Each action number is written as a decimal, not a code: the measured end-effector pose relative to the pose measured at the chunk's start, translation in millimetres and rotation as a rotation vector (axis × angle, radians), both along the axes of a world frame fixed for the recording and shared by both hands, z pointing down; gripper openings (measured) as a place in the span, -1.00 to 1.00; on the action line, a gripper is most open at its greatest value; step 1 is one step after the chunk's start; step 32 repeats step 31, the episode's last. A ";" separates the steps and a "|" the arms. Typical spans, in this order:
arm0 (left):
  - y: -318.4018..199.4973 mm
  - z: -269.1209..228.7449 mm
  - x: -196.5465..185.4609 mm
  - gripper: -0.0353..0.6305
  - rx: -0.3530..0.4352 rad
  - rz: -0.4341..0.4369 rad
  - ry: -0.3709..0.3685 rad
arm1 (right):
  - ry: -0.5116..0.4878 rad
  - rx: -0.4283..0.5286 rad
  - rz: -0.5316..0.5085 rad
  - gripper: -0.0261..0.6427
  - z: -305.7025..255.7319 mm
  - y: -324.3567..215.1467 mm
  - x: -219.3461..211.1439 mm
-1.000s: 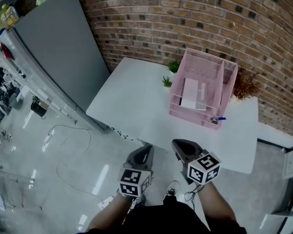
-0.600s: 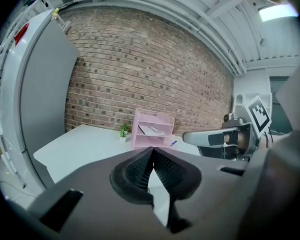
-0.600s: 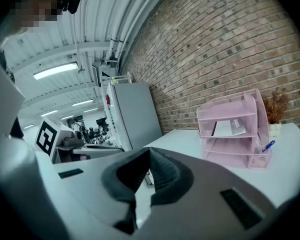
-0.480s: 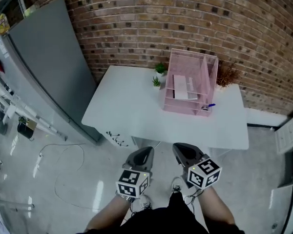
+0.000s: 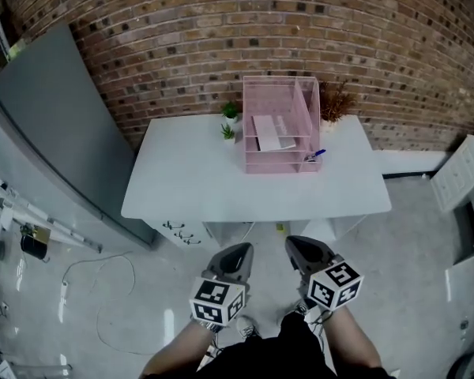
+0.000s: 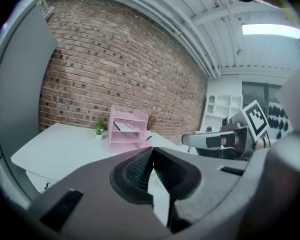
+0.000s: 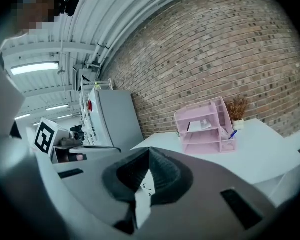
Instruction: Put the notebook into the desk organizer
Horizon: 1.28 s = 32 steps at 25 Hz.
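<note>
Fingers [image 6: 136, 167] of the left gripper [image 5: 240, 249] pressed together on nothing, right gripper [image 5: 295, 244] likewise closed and empty, pale notebook [image 5: 272, 132] lying flat (slightly askew) inside the pink mesh desk organizer [image 5: 307, 103]

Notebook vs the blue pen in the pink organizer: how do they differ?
Look: the flat white notebook is broad and pale; the thin blue pen is a slim stick.
Pose: the notebook lies flat on a tray; the pen leans tilted, one end poking out.
Place: the notebook sits in the tray stack, the pen in the narrow compartment on the right side, near the front.
Shared: both are inside the pink mesh desk organizer.
</note>
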<state>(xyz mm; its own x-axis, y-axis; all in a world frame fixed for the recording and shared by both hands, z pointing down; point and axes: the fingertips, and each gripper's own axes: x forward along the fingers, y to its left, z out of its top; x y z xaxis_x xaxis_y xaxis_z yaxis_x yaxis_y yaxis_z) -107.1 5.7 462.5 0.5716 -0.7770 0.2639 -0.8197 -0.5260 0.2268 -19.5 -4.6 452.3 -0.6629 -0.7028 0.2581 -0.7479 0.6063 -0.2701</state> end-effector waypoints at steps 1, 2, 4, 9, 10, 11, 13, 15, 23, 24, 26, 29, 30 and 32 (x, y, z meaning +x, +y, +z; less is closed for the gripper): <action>1.0 -0.1 0.7 -0.88 0.000 0.004 0.004 | 0.001 0.001 0.002 -0.91 -0.4 1.4 0.1; 1.2 0.0 1.0 -0.88 0.000 0.005 0.007 | 0.003 0.001 0.002 -0.91 -0.6 2.4 0.1; 1.2 0.6 1.9 -0.88 -0.004 0.005 0.013 | 0.006 0.000 0.002 -0.91 0.2 3.7 0.7; 3.3 -0.7 6.3 -0.88 -0.001 0.011 0.016 | -0.001 0.000 0.005 -0.91 0.4 1.3 2.3; 3.1 -0.8 5.5 -0.88 0.000 0.009 0.015 | -0.004 0.001 0.001 -0.91 0.4 0.7 1.0; 2.6 -0.9 4.4 -0.88 0.001 0.006 0.014 | -0.007 0.003 -0.003 -0.91 0.4 0.1 -0.5; 1.7 -1.4 2.6 -0.88 0.004 0.000 0.015 | -0.012 0.006 -0.010 -0.91 0.5 -0.8 -3.3; 2.1 -1.3 2.4 -0.88 0.005 -0.004 0.015 | -0.016 0.006 -0.014 -0.91 1.0 -0.8 -4.5; 6.4 -2.8 7.2 -0.88 0.006 0.002 0.016 | -0.022 0.009 -0.009 -0.91 -2.5 3.1 -1.2; 7.0 -3.4 7.6 -0.88 0.007 0.003 0.017 | -0.022 0.012 -0.008 -0.91 -3.8 3.8 -1.1; 8.3 -4.4 8.5 -0.88 0.008 0.006 0.016 | -0.023 0.016 -0.006 -0.91 -6.2 5.0 -0.3; 10.5 -5.0 10.6 -0.88 0.009 0.007 0.015 | -0.024 0.017 -0.003 -0.91 -7.2 7.2 2.4; 11.0 -5.0 11.2 -0.88 0.010 0.007 0.015 | -0.024 0.018 -0.002 -0.91 -7.2 7.9 3.3; 11.6 -5.1 12.0 -0.88 0.012 0.007 0.015 | -0.025 0.018 -0.001 -0.91 -7.1 8.6 4.2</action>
